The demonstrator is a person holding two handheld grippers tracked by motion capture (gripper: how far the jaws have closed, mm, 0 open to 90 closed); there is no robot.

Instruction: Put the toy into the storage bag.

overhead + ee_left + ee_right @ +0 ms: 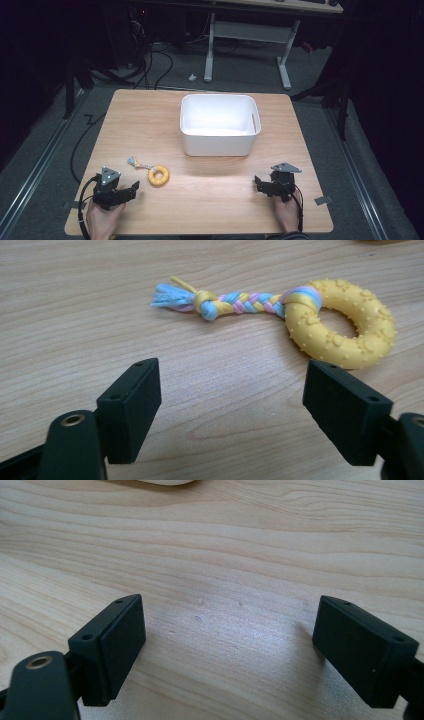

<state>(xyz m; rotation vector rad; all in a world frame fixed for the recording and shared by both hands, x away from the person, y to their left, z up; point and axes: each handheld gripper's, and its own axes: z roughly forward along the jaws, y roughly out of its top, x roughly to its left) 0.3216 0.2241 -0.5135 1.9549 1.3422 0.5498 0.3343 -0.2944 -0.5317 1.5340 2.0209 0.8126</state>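
Where both sets of fingers spread, gripping nothing: nubbed yellow ring toy (340, 322) with pastel braided rope tail (235, 302).

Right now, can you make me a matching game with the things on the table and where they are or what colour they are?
Things:
1. ring toy
2. bin
3. left gripper
4. braided rope

Matches:
a. white, in the middle of the table
b. tied to the ring, blue, pink and yellow
c. yellow and bumpy
d. open, close to the toy, holding nothing

Pairs: 1-c, 2-a, 3-d, 4-b
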